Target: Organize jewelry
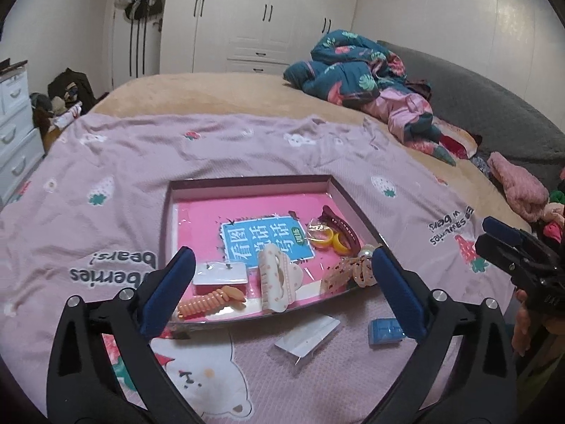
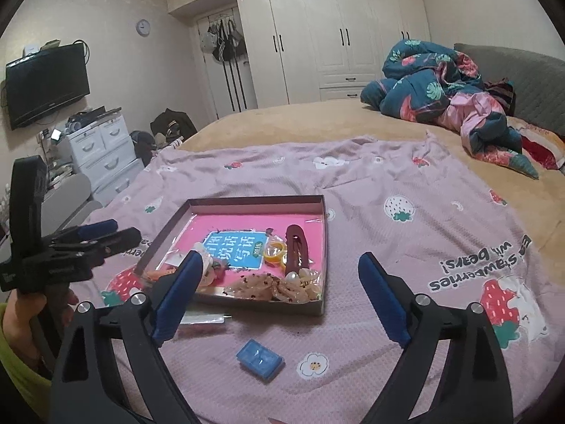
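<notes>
Hair clips and rings gathered in the tray

The shallow box tray (image 1: 247, 190) on the bedspread (image 1: 141, 162) corrals the jewelry; a blue case (image 2: 260, 358) lies outside. Left gripper (image 1: 282, 282) and right gripper (image 2: 279, 293) gape empty, likely between picks.

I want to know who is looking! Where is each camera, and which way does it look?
Left wrist: on the left gripper, looking down over the tray on the bed; its open fingers and the right gripper show.
Right wrist: on the right gripper, facing the tray from its right; the left gripper and a hand show.
Both share: tray, blue box.
</notes>
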### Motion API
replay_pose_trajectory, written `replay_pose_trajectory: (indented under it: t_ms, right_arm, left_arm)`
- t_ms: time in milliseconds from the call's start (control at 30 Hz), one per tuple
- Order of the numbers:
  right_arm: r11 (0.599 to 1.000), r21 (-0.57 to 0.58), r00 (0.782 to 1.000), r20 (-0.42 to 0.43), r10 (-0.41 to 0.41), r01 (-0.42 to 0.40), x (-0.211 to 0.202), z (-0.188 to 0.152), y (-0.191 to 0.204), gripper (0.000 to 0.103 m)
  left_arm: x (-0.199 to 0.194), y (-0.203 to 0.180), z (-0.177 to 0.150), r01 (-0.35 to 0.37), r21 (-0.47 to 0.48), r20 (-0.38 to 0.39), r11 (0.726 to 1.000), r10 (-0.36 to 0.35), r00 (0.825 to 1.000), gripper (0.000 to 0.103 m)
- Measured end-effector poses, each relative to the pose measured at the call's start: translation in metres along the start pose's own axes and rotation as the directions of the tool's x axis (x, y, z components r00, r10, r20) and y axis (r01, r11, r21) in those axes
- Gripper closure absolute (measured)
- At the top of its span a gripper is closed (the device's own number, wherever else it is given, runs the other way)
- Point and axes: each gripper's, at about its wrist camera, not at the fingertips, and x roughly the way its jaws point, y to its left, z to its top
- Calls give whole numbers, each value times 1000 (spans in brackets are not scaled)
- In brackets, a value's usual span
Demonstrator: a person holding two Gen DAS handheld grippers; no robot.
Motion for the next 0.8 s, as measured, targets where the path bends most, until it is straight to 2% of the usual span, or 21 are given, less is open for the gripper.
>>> replay_pose_trajectory:
  t_ms: [267,467,667,800]
  right_arm:
    - [999,-35,1000,11,-2,3,-13,-5,9,11]
    - [998,-64,1000,-9,9,-10,-15,-15,16,10]
    - [998,-67,995,-96,7,-14,2,-35,17,10]
    - [998,-58,985,-174,-6,-4,21,-56,15,10]
  left_arm:
    - [-23,-1,-9,-2,-8,18,1000,2,1000,10]
    - [-28,-4,-23,-24,12,-5,1000,24,1000,10]
    - [-25,-4,-44,-43,54,-55,998,46,997,10]
    - [-19,0,-60,-52,73,-86,996,58,995,10]
